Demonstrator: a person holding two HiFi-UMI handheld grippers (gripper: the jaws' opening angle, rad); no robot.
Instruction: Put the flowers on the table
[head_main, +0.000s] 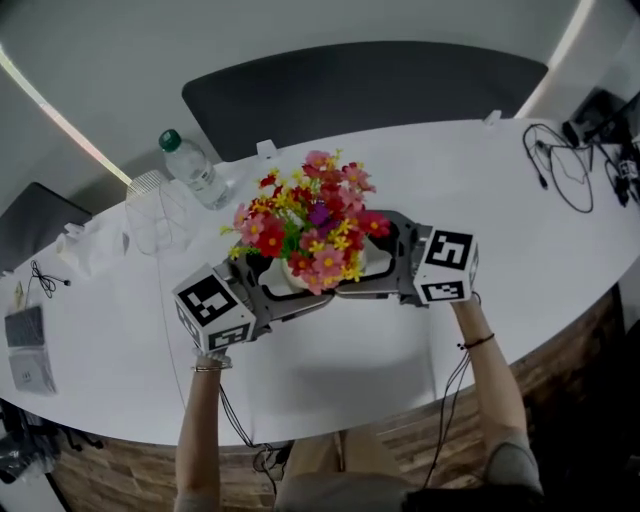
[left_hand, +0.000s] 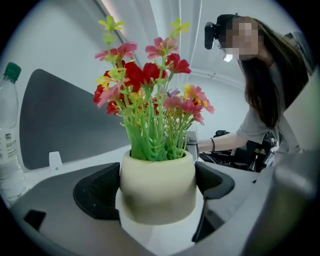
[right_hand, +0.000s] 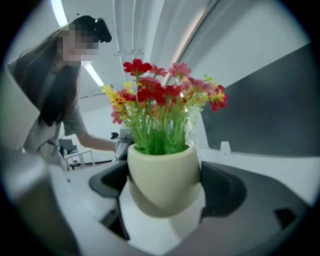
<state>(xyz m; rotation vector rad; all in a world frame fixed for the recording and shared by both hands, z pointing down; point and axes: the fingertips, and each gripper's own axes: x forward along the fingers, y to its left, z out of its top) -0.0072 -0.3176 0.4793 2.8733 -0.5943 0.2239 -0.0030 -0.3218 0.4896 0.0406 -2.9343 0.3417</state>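
A cream pot (head_main: 297, 279) of red, pink and yellow artificial flowers (head_main: 310, 225) is at the middle of the white table (head_main: 520, 260). Both grippers close round it from opposite sides. My left gripper (head_main: 288, 287) comes in from the left and my right gripper (head_main: 375, 262) from the right. In the left gripper view the pot (left_hand: 157, 187) fills the gap, with the black pads (left_hand: 97, 190) against its sides. The right gripper view shows the pot (right_hand: 164, 180) slightly tilted between the pads (right_hand: 222, 190). A pale reflection lies under it; I cannot tell whether its base touches the table.
A water bottle (head_main: 195, 170) and a clear plastic container (head_main: 160, 215) stand just left and behind the flowers. Crumpled white material (head_main: 90, 245) and a small device (head_main: 30, 350) lie at the far left. Cables (head_main: 565, 165) trail at the right. A dark panel (head_main: 360, 90) lies beyond the table.
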